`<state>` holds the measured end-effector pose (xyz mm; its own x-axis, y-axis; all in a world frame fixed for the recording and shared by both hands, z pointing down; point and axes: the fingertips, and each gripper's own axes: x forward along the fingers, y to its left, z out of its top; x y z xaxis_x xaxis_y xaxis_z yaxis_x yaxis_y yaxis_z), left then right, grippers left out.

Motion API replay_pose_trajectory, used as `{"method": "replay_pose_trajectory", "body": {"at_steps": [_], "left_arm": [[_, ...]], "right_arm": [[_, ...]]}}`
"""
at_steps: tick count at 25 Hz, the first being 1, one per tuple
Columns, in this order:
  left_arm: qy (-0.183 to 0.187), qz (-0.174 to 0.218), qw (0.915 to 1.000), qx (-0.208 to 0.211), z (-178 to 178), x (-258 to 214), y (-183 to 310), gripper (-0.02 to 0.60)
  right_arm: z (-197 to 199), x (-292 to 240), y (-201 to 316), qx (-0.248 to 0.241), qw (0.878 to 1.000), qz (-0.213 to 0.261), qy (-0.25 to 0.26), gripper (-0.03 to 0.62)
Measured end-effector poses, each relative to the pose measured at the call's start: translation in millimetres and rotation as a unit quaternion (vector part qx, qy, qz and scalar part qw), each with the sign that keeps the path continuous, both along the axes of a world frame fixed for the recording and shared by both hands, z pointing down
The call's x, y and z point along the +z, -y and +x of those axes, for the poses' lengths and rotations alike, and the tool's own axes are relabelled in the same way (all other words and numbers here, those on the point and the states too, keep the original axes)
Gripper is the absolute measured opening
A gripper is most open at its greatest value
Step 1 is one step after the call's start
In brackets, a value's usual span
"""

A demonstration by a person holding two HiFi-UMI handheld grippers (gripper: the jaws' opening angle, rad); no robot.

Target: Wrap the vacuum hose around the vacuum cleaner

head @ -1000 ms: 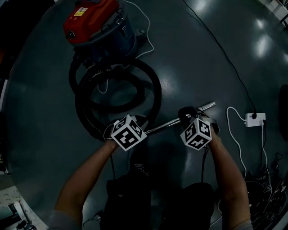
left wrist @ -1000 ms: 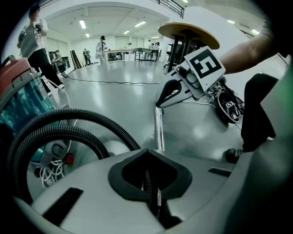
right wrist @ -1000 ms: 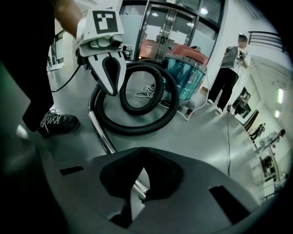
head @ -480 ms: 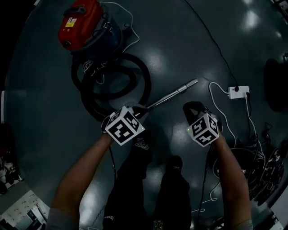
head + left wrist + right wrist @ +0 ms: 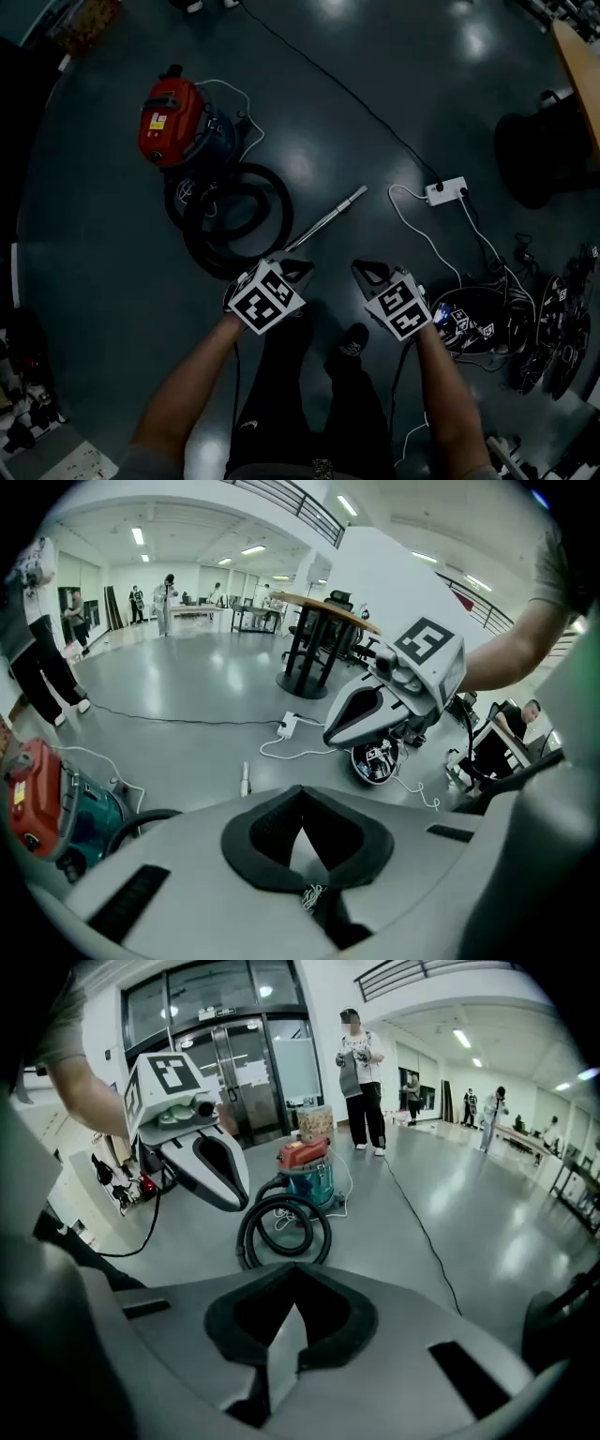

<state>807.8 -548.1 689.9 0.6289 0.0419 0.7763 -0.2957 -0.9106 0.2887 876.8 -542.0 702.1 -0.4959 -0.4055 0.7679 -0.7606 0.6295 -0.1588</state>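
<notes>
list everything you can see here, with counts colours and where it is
vacuum cleaner: 1, red lid, blue body, floor upper left
hose: 1, black, coiled on floor beside the vacuum cleaner
wand: 1, silver, lying on floor, centre
power strip: 1, white, floor right
table: 1, wood top, black base, far right
bystanders: several, one near the vacuum cleaner, others distant
left gripper: 1, grey, shut, empty
right gripper: 1, grey, shut, empty
forearms: 2, bare, bottom of head view

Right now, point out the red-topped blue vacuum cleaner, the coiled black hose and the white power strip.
Red-topped blue vacuum cleaner (image 5: 169, 122): head view, red lid.
Coiled black hose (image 5: 242, 1237): right gripper view, outer loop's left side.
White power strip (image 5: 446, 191): head view, middle of its body.
</notes>
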Motion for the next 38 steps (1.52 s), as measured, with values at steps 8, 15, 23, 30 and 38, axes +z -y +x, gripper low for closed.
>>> {"method": "replay_pose_trajectory", "body": {"at_steps": [8,15,23,30,38], "left_arm": [[-0.068,0.028,0.9973,0.0,43.5,-148.0,-78.6,0.008],[-0.114,0.064,0.991,-0.029,60.8,-248.1,-134.2,0.008],[-0.166,0.093,0.9817,-0.019,67.6,-333.3,-182.3,0.008],[-0.208,0.111,0.9717,-0.01,49.5,-382.3,-187.9,0.008],[-0.261,0.133,0.9558,-0.023,-6.5,-437.3,-209.9,0.008]], "right_arm": [[5.9,-142.3,-83.8,0.03,0.997,0.05,0.047,0.005],[16.7,-251.3,-136.8,0.101,0.982,0.132,0.089,0.005],[18.6,-344.8,-179.3,0.166,0.957,0.207,0.119,0.005],[14.7,-403.2,-187.6,0.254,0.933,0.226,0.121,0.005],[-20.3,-467.6,-222.6,0.305,0.902,0.289,0.1,0.005]]}}
